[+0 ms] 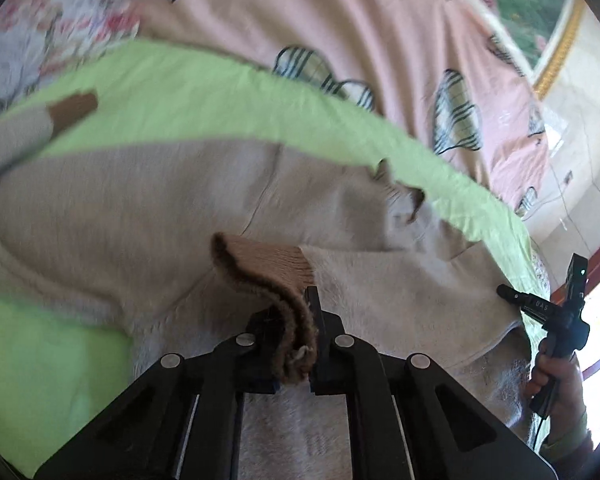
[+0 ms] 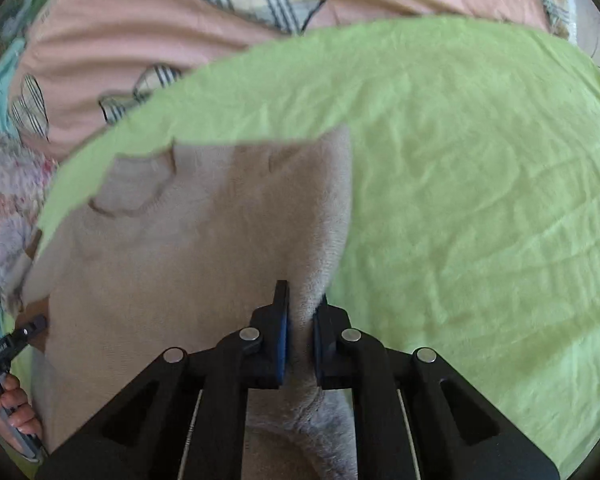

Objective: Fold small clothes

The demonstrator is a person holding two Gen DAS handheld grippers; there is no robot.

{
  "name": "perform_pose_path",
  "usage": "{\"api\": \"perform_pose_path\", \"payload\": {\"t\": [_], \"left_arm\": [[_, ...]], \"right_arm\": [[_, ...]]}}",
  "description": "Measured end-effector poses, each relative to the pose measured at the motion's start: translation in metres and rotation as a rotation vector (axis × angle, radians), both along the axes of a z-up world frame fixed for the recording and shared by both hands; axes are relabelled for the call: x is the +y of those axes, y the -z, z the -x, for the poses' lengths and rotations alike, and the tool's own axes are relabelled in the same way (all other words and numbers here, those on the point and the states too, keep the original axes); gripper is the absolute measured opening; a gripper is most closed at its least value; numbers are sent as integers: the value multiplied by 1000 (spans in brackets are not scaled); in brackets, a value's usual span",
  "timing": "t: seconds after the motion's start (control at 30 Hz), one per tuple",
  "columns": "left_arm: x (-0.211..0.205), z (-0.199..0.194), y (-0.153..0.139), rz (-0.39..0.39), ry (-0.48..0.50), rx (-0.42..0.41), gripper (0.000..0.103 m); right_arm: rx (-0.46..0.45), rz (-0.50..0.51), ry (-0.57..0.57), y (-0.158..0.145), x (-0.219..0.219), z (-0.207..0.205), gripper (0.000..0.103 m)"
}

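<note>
We pinch the beige sweater's (image 1: 180,208) brown-edged cuff (image 1: 276,280) in our left gripper (image 1: 296,320), its right edge in our right gripper (image 2: 300,320), over the green sheet (image 2: 480,200).

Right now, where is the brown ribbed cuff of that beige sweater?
In the left wrist view, the brown ribbed cuff sits low at centre, pinched in the left tongs, over the beige sweater on the green sheet.
</note>
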State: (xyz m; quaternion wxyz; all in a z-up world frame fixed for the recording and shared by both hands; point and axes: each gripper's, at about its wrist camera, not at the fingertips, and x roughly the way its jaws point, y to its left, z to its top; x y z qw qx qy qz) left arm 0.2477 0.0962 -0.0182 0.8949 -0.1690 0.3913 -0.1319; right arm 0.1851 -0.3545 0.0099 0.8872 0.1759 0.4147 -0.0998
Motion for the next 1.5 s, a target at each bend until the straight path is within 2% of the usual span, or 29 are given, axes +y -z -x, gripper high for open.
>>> {"api": "perform_pose_path", "payload": {"t": [0.07,0.13,0.17,0.23,0.3,0.43,0.47,0.53,0.63,0.73,0.8,0.9,0.97,1.07,1.2,1.27,1.3,1.33,1.37,1.4,1.43,1.47,1.5], "left_arm": [[-7,-8,6,-56,16,14,7],[-12,-16,22,-102,23,55,7],[-11,-19,29,-100,21,80,7],[-6,-18,29,-69,12,79,9],[-1,-14,24,-82,-12,76,14],[11,1,17,-116,-37,82,14],[16,7,15,-115,-46,78,14],[23,18,12,-109,-60,74,14],[38,31,4,-109,-95,69,18],[53,39,-5,-125,-134,54,34],[62,39,-13,-151,-169,41,55],[81,32,-24,-217,-230,25,66],[94,18,-30,-295,-271,27,71],[113,-14,-38,-464,-334,9,79],[136,-66,-28,-597,-342,65,81],[149,-88,-13,-642,-346,116,81],[156,-96,-5,-635,-339,146,79],[161,-100,1,-614,-329,163,73],[166,-103,7,-590,-326,181,39],[173,-105,12,-565,-333,205,14],[176,-104,12,-541,-339,203,14],[179,-99,8,-502,-347,177,8],[181,-91,0,-462,-353,142,8]], "right_arm": [[-4,26,30,-2,-8,5,9],[26,13,34,9,-12,4,9],[50,19,31,18,-12,3,9],[61,29,33,24,-12,3,9],[55,16,48,19,-10,3,10],[9,-10,73,0,-5,18,17],[-14,-27,66,-5,-1,25,20],[-54,-58,47,-15,10,39,39],[-76,-103,-8,-21,34,52,44],[-64,-137,-71,-18,62,61,46],[-44,-167,-109,-11,79,65,46],[-14,-186,-146,-3,98,71,47],[3,-201,-165,3,105,73,47],[23,-205,-176,7,114,74,49],[45,-220,-188,14,123,75,51],[50,-226,-190,16,126,75,51],[52,-231,-191,17,127,75,51],[54,-236,-192,18,128,75,51],[56,-240,-193,19,129,75,51],[58,-242,-193,19,129,74,51],[59,-244,-191,19,129,74,51],[58,-245,-189,19,128,74,51],[56,-246,-185,19,127,74,51]]}}
